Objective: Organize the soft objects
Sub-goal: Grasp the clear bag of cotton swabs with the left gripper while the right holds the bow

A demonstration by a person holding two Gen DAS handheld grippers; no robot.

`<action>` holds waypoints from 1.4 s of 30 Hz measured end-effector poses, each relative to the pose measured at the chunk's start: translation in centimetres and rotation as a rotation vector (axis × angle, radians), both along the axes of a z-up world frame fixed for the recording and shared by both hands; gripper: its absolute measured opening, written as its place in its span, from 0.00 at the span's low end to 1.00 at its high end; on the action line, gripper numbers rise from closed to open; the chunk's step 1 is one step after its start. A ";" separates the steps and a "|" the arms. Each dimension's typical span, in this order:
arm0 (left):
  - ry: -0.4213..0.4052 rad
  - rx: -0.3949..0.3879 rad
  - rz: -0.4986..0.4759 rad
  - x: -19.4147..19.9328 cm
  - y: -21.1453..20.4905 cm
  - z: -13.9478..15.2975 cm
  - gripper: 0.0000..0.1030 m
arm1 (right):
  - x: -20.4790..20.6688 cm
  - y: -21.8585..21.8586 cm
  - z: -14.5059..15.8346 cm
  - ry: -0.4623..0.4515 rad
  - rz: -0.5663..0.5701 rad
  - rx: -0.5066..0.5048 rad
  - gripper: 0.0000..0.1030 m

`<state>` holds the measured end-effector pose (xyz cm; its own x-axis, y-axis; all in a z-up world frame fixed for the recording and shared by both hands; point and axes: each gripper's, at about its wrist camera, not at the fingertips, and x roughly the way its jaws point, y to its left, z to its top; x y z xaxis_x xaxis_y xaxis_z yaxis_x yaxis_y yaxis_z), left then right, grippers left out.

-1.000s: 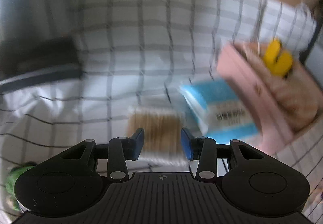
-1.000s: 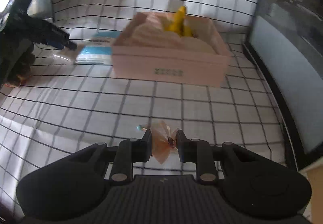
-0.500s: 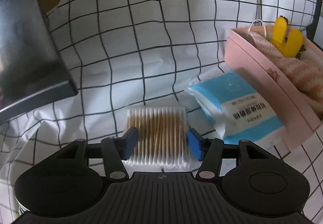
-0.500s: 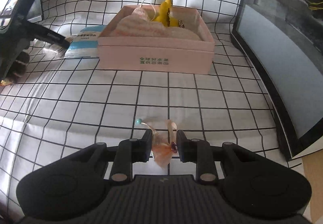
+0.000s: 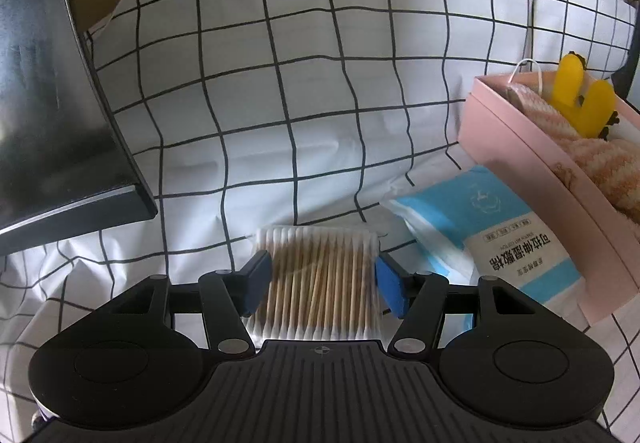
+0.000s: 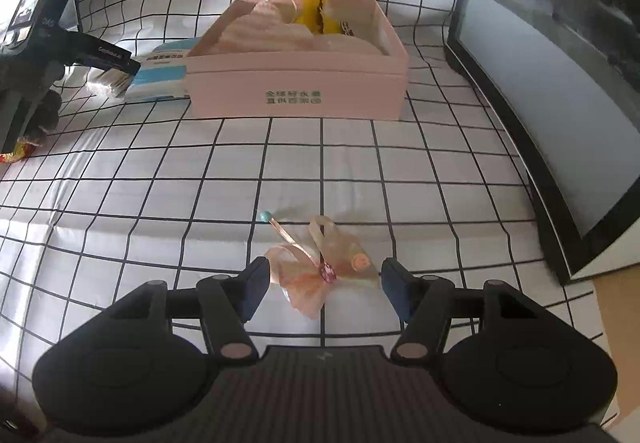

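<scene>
Two claws spread, swabs [image 5: 318,275], bow [image 6: 320,271]

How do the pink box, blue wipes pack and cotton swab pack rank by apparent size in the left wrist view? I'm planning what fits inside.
1. pink box, though cut off at the frame edge.
2. blue wipes pack and cotton swab pack: alike; the swabs lie nearer the camera, so unranked.

Pink box [image 5: 532,163] (right end) beyond frame edge
</scene>
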<state>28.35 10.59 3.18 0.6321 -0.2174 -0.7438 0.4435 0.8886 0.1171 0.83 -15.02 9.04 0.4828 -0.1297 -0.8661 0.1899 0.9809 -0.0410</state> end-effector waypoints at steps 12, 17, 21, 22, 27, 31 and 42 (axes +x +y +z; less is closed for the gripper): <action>0.063 -0.097 -0.106 -3.2 2.0 0.5 0.68 | -0.1 -0.3 -0.9 0.026 -0.045 0.034 0.63; -0.024 0.019 -0.028 -3.4 1.9 0.4 0.64 | 0.0 0.1 -1.2 0.038 -0.037 0.033 0.65; 0.009 -0.030 0.004 -2.0 2.6 0.5 0.67 | -0.1 0.2 -1.3 0.036 -0.038 0.037 0.68; 0.008 -0.034 0.005 -1.9 2.7 0.6 0.67 | -0.2 0.2 -1.3 0.036 -0.038 0.037 0.69; 0.009 -0.085 0.040 -0.5 3.6 0.9 0.68 | -0.5 0.1 -1.3 0.031 -0.041 0.037 0.73; 0.011 -0.075 0.053 -0.3 3.4 1.1 0.69 | -0.5 0.1 -1.4 0.027 -0.046 0.034 0.75; 0.022 -0.042 0.058 -2.0 5.4 1.7 0.87 | -0.7 0.2 -1.6 0.013 -0.054 0.031 0.82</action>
